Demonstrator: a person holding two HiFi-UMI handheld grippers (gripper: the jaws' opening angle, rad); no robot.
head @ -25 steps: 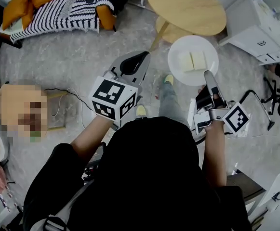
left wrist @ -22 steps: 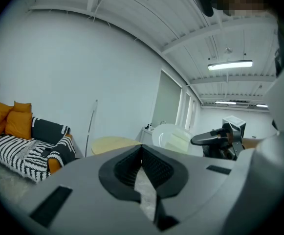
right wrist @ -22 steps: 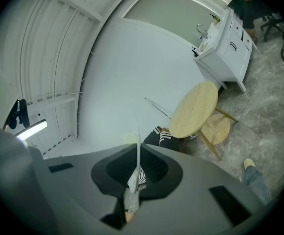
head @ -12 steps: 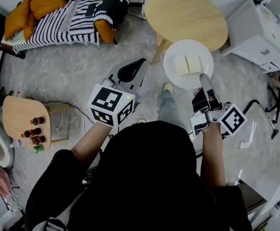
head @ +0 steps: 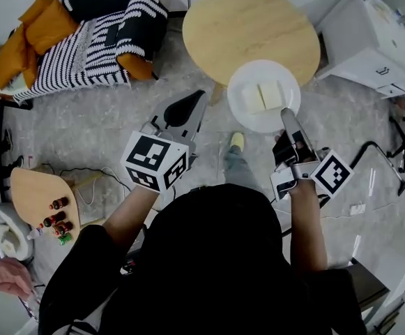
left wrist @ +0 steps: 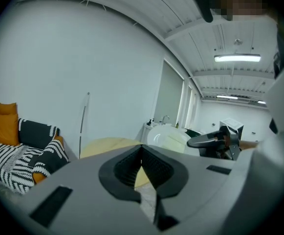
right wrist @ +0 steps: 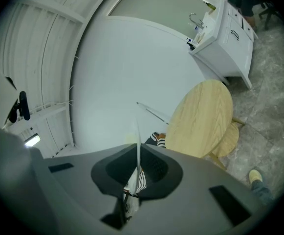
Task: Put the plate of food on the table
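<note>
The plate [head: 241, 112] hangs over the table [head: 244, 26]'s 5 o'clock edge. The right gripper [head: 287, 119] pinches its 5 o'clock rim, jaws narrow on it. Held by one edge only, it could droop and slide the food [head: 261, 96] off, I judge. It sits level, face up; being round, it has no long axis. At its 9 o'clock the left gripper [head: 196, 103] is closed and empty.

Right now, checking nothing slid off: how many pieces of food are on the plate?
2. One pale slab lies left of centre on the white plate, the other slab just right of it. None appears hidden.
</note>
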